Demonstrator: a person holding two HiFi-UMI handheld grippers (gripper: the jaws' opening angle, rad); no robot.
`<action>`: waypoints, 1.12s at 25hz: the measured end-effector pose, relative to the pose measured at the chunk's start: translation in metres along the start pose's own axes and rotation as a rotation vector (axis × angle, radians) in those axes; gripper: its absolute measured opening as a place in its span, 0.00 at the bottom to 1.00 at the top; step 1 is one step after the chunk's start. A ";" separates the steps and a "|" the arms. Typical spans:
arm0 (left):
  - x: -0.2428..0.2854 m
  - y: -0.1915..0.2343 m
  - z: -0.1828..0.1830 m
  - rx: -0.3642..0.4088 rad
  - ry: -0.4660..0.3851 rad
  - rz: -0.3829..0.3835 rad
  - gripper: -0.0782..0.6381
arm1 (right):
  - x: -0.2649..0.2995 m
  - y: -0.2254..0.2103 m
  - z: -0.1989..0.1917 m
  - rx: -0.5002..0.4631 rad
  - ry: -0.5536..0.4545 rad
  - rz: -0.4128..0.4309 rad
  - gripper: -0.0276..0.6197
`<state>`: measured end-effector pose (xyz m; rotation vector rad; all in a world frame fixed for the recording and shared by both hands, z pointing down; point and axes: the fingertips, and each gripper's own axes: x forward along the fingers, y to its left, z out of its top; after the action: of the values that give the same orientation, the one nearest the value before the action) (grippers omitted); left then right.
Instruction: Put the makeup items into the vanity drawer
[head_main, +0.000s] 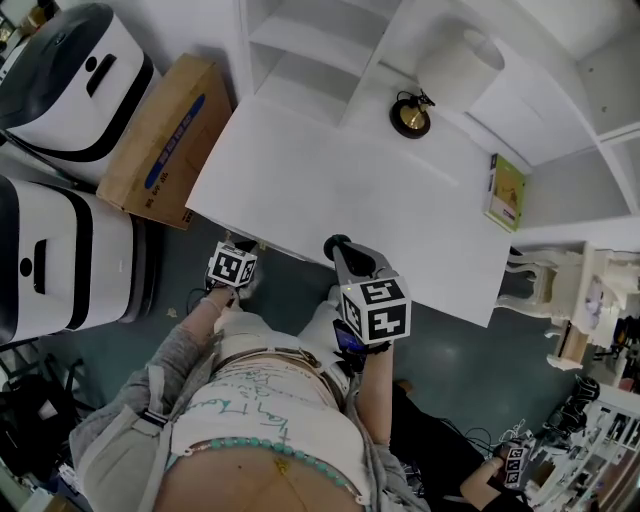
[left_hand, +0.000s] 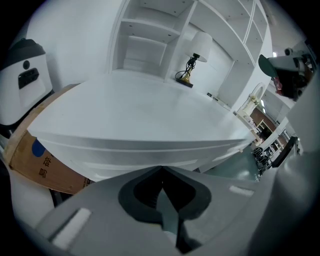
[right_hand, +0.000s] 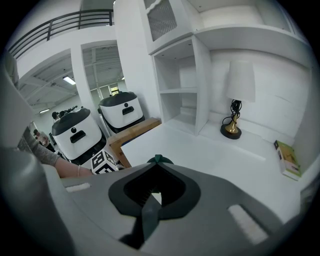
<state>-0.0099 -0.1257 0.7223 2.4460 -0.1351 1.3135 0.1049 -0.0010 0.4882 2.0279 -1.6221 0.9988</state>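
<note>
The drawer (left_hand: 140, 152) in the front of the white table (head_main: 330, 170) is looking shut. I am seeing no sure makeup item, only a green box (head_main: 507, 190) lying at the table's right end, well apart from a lamp (head_main: 411, 115). So the task is hardly begun, I think. The left gripper (left_hand: 161, 170) is hanging just before the drawer front, jaws together, holding nothing. The right gripper (right_hand: 156, 160) is hovering over the table's edge, also closed and empty.

Lamp (head_main: 455, 68) and green book (head_main: 507, 191) sit well apart.

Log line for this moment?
left hand-held gripper shut, empty | right hand-held gripper shut, empty | both at front edge of white vanity table | flat green box lying on tabletop
</note>
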 end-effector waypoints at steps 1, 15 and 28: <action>0.004 0.000 -0.002 0.003 0.007 -0.003 0.11 | -0.001 -0.001 -0.002 0.004 0.001 -0.004 0.09; 0.031 0.010 -0.018 0.036 0.083 0.012 0.14 | -0.012 -0.011 -0.011 0.020 0.022 -0.044 0.09; 0.047 0.024 -0.032 0.046 0.125 0.077 0.18 | -0.017 -0.021 -0.020 0.018 0.056 -0.069 0.09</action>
<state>-0.0146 -0.1332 0.7833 2.4097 -0.1695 1.5147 0.1174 0.0303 0.4929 2.0347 -1.5100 1.0399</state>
